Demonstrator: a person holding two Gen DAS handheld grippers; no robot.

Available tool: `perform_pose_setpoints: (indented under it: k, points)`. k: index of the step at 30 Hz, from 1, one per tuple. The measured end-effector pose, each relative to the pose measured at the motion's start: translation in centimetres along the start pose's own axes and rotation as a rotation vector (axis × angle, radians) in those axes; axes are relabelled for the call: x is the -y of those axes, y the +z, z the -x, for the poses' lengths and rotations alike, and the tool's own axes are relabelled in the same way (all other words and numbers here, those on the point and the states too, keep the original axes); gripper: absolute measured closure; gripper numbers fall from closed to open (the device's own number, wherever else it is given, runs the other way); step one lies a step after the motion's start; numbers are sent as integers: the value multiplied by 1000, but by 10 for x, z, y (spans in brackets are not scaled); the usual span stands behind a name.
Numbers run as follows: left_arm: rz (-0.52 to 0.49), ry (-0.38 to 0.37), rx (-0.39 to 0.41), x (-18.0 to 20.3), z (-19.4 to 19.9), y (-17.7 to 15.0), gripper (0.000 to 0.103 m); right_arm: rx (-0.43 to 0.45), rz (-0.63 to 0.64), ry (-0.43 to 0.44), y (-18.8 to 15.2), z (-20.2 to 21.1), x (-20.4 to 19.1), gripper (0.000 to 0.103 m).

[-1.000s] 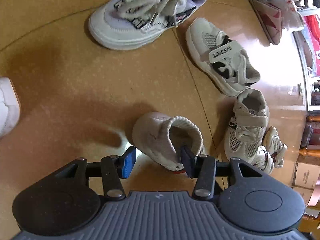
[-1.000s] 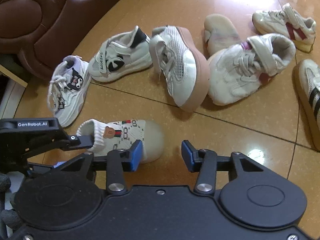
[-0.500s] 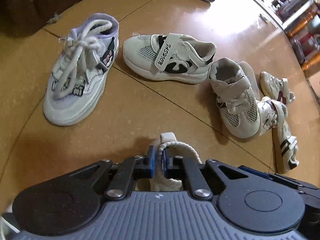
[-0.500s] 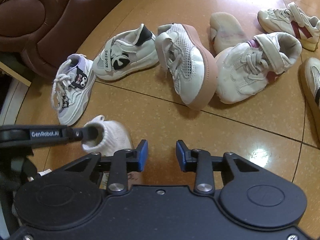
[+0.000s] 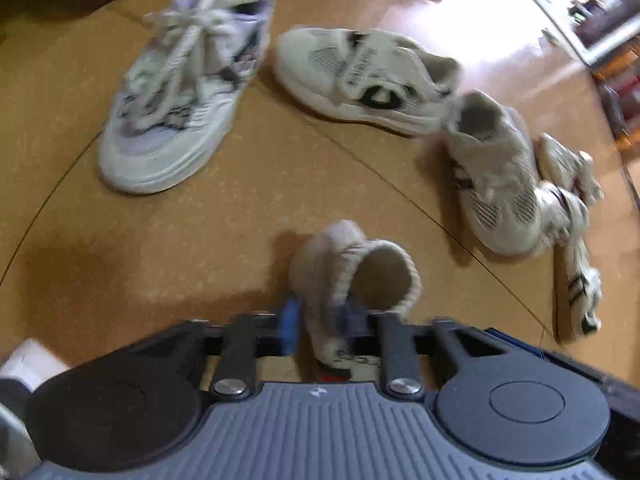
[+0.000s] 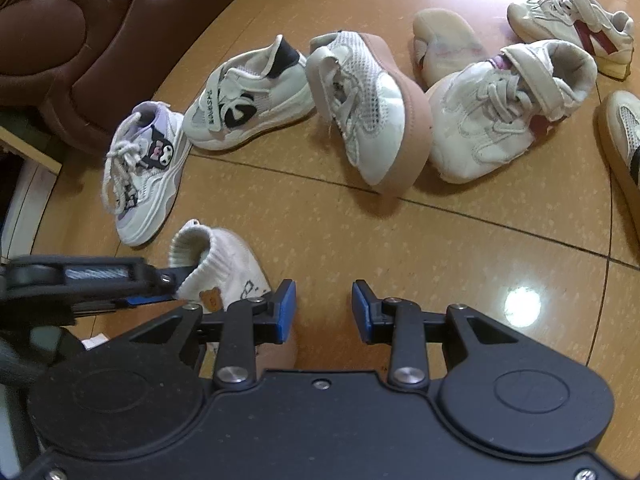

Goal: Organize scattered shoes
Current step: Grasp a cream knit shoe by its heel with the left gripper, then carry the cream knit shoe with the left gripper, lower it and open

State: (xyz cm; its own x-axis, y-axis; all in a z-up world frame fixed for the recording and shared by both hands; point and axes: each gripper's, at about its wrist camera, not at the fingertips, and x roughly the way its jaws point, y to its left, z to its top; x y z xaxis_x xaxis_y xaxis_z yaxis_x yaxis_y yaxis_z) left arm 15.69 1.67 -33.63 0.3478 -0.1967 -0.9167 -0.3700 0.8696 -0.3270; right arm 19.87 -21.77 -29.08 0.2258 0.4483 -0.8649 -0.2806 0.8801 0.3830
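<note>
**Left fingers pinch the sock shoe's knit cuff**

The left gripper (image 5: 318, 322) has its fingers pressed together on the ribbed cuff of the sock shoe (image 5: 352, 272), which rests on the floor (image 5: 240, 208) just in front of both grippers. The right gripper (image 6: 323, 310) hovers beside the shoe's toe, fingers spread with nothing between them. The soft knit collar folds easily, so a secure lift likely calls for the right fingers to steady the firmer rubber toe. Beyond lie stiffer shoes: a lilac lace-up sneaker (image 6: 146, 176), a strap sneaker (image 6: 248, 96) and a mesh shoe (image 6: 368, 108) tipped on its side, tan sole showing.
</note>
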Motion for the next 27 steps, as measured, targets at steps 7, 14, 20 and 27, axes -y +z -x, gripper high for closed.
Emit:
perform_pose_setpoints:
  k: [7,14,20,27]
  points:
    - [-127,-23,53,-20,58,20,96,3,8,3,-4,14,-9,70]
    - [-147,19,111,-77,143,46,96,22,42,27,-6,33,-46,70]
    - [-167,125,73,-145,193,52,96,35,99,53,-8,45,-89,70]
    - [-199,181,-117,-205,159,21,96,24,124,71,-15,38,-117,70]
